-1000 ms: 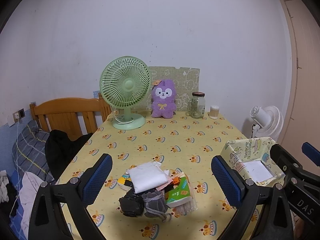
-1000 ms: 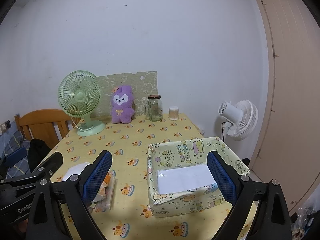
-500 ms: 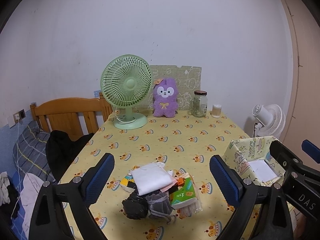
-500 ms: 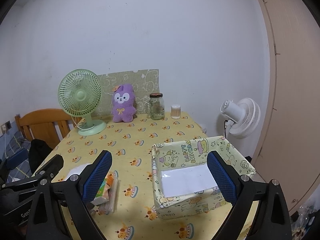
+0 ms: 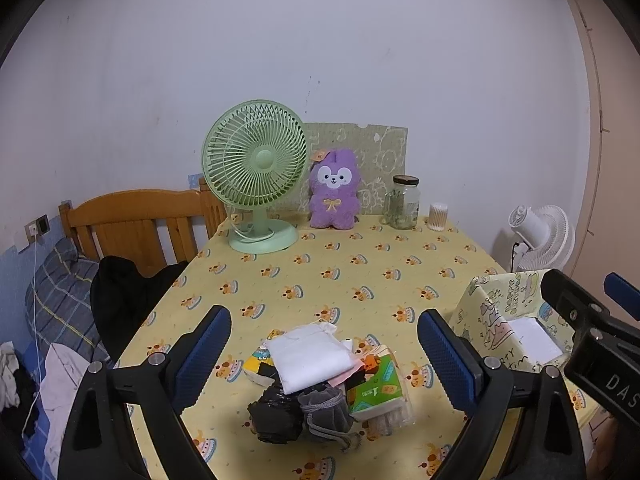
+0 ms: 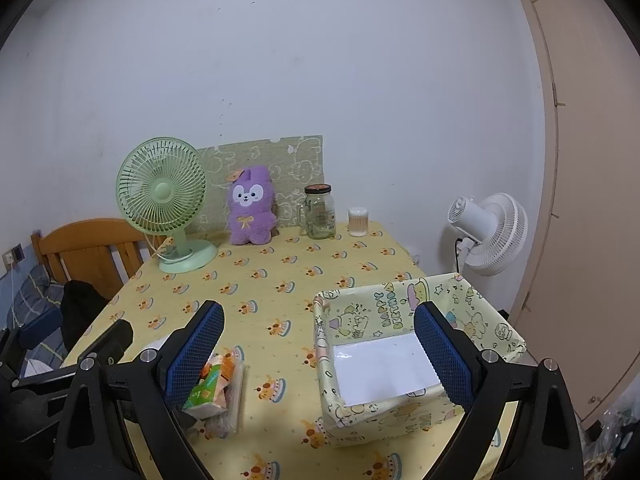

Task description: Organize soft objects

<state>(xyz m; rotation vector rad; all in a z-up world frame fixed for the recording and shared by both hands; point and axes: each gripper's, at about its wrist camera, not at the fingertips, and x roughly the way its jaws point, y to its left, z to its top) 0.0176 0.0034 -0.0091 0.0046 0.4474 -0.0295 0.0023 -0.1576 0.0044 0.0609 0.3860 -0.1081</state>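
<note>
Both grippers have eased back; the left gripper [image 5: 324, 344] hangs wide open over the pile of soft things [image 5: 320, 376], my right gripper [image 6: 318, 344] gapes empty by the patterned box [image 6: 400, 320]. Nothing sorted yet.

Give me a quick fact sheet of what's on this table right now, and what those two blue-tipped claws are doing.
surface: table with yellow cake-print cloth
pile to sort: white folded cloth, green tissue pack, dark grey drawstring pouch, black bag, heaped together
container: patterned box, holding only a white liner sheet
back row: green fan, purple plush, glass jar
left gripper: open, empty, above the pile
right gripper: open, empty, by the box
</note>
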